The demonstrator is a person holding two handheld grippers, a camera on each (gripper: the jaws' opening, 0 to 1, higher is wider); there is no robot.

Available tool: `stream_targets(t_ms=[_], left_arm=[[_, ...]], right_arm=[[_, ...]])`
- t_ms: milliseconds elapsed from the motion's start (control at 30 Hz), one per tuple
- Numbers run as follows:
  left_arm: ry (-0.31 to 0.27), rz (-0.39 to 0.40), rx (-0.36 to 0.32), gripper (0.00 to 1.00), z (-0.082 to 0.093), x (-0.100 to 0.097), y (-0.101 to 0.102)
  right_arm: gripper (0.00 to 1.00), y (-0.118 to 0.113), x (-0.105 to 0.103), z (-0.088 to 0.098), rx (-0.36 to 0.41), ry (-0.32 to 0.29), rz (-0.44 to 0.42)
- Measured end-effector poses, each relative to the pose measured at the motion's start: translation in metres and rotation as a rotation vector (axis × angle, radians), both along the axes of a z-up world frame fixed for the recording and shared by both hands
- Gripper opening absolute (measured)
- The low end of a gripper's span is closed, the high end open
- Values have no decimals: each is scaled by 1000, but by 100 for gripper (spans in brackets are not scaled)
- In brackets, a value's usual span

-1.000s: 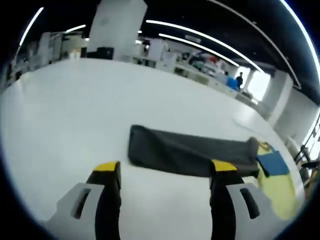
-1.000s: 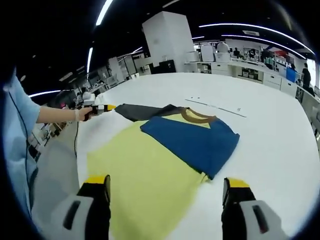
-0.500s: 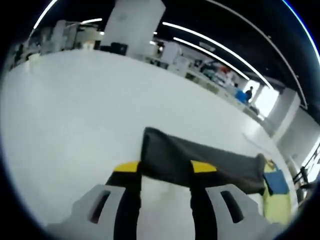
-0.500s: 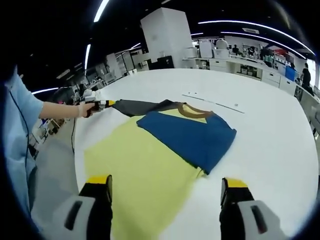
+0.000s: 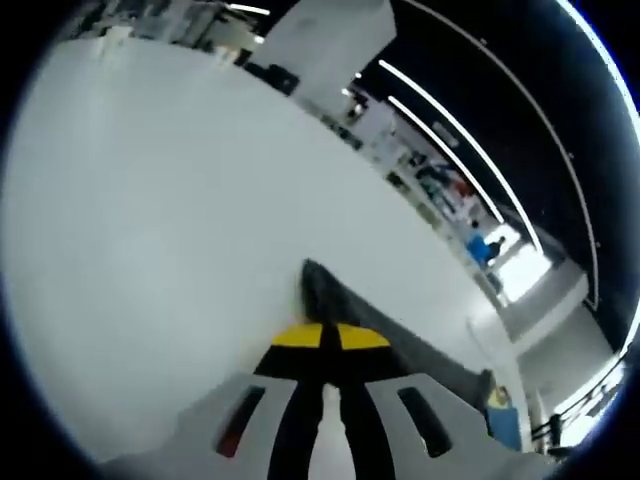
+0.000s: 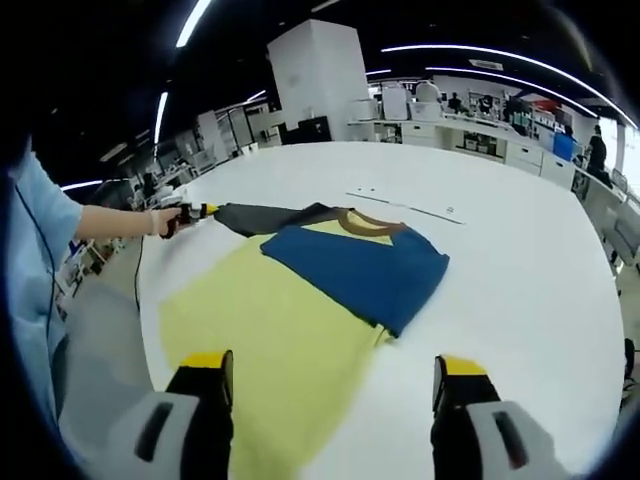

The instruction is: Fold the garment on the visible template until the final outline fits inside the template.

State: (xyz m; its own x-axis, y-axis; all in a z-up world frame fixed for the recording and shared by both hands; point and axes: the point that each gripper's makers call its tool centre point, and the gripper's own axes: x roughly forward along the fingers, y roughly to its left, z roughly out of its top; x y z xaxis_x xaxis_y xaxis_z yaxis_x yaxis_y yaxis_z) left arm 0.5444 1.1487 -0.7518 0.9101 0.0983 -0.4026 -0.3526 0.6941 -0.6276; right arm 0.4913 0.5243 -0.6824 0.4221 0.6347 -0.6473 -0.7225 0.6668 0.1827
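A yellow shirt (image 6: 270,320) lies flat on the white table (image 6: 520,260). A blue sleeve (image 6: 355,265) is folded across its chest, below a brown collar (image 6: 371,221). Its dark grey sleeve (image 6: 265,215) stretches out to the left. My left gripper (image 6: 197,212), held in a person's hand (image 6: 160,221), is shut on that sleeve's cuff. In the left gripper view the left gripper (image 5: 322,338) has its yellow-tipped jaws pressed together on the dark grey sleeve (image 5: 400,345). My right gripper (image 6: 330,372) hovers open over the shirt's near hem with nothing between its jaws.
A thin marked line (image 6: 405,203) runs across the table beyond the collar. A person's light blue sleeve (image 6: 35,250) is at the left edge. The table's near-left edge (image 6: 140,300) drops to the floor. Desks and a white pillar (image 6: 315,75) stand beyond.
The left gripper's jaws have gone from wide open in front of the dark sleeve's end to shut on it. The right gripper stays open, its view barely shifted.
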Motion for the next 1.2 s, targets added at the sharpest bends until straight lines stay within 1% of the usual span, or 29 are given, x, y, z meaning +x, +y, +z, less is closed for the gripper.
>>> stream_targets(t_ms=[33, 67, 100, 133, 167, 200, 233, 267, 367, 433, 467, 500, 567, 633, 733, 900, 1033, 1100, 1133, 1200], left_arm=[[-28, -35, 3, 0, 10, 6, -9], [-37, -55, 4, 0, 16, 9, -16], [-50, -89, 21, 0, 25, 15, -25], [-60, -114, 37, 0, 31, 22, -26], [-71, -129, 41, 0, 37, 25, -31], [-92, -156, 32, 0, 47, 31, -46], [-106, -178, 32, 0, 54, 35, -55], [-122, -216, 49, 0, 65, 39, -72], [-131, -306, 97, 0, 80, 50, -108], [-127, -356, 122, 0, 82, 56, -126], [-123, -380, 137, 0, 84, 57, -138], [-121, -414, 155, 0, 87, 56, -156], [-111, -446, 170, 0, 87, 61, -173], [-113, -460, 159, 0, 89, 65, -188], [-113, -470, 137, 0, 91, 72, -201], [-121, -504, 119, 0, 99, 77, -233], [-140, -566, 117, 0, 106, 81, -268], [-143, -597, 111, 0, 104, 83, -282], [-144, -616, 109, 0, 104, 84, -294], [-145, -638, 101, 0, 104, 86, -309]], right_arm=[[82, -1, -2, 0, 8, 4, -7], [82, -1, -3, 0, 14, 4, -11], [82, -1, -4, 0, 27, 3, -17], [82, -1, -5, -1, 32, 7, -22], [82, -2, -5, -2, 36, 5, -23], [82, -1, -6, -2, 42, 1, -24], [81, -1, -7, -3, 48, 0, -25], [81, -1, -8, -4, 53, 3, -25], [81, 0, -11, -3, 70, -6, -23], [81, -1, -13, -2, 87, -8, -29], [81, -1, -14, -2, 90, -10, -30], [81, -3, -14, 0, 105, -18, -39], [80, -7, -16, 1, 114, -19, -50], [80, -13, -18, 2, 124, -24, -59], [80, -21, -20, 3, 138, -32, -84], [79, -29, -24, 2, 154, -34, -115], [80, -31, -23, 0, 159, -47, -120], [81, -31, -22, -1, 159, -54, -113], [82, -31, -22, -3, 160, -54, -113], [82, -32, -22, -6, 163, -51, -110]])
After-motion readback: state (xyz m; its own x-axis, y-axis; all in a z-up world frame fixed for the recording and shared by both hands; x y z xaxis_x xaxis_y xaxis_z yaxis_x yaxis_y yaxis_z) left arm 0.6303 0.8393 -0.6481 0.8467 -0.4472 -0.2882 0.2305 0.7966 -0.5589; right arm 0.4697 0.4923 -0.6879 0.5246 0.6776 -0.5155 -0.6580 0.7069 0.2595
